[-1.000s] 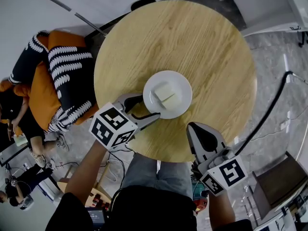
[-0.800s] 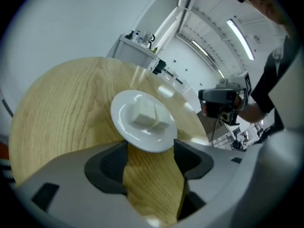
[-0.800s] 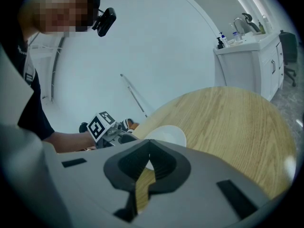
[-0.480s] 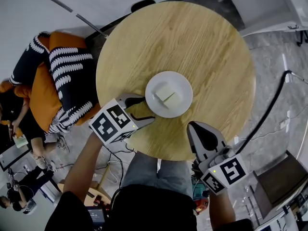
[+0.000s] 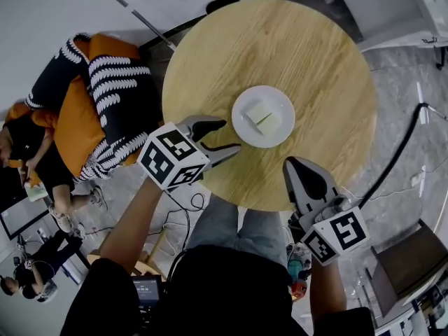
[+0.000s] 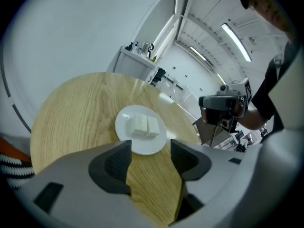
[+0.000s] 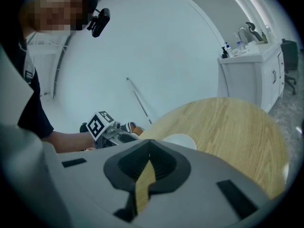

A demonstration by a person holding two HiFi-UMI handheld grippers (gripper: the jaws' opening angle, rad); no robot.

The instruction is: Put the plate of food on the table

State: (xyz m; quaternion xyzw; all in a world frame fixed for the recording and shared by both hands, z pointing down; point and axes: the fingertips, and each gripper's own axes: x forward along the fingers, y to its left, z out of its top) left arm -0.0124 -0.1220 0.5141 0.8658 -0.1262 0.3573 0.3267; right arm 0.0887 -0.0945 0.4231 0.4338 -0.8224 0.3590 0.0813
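Your left claw (image 5: 229,136), wide but just narrowing, holds nothing; your right claw (image 5: 293,165) is pinched closed, empty. The plate (image 5: 241,121) rests on the surface (image 5: 280,47).

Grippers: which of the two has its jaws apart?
The left gripper, the one nearest the plate: its jaws stand apart and empty, though they have just been closing slightly. The right gripper is shut.

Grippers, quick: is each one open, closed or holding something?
Left gripper: open, empty, jaws just closed slightly.
Right gripper: shut, empty.
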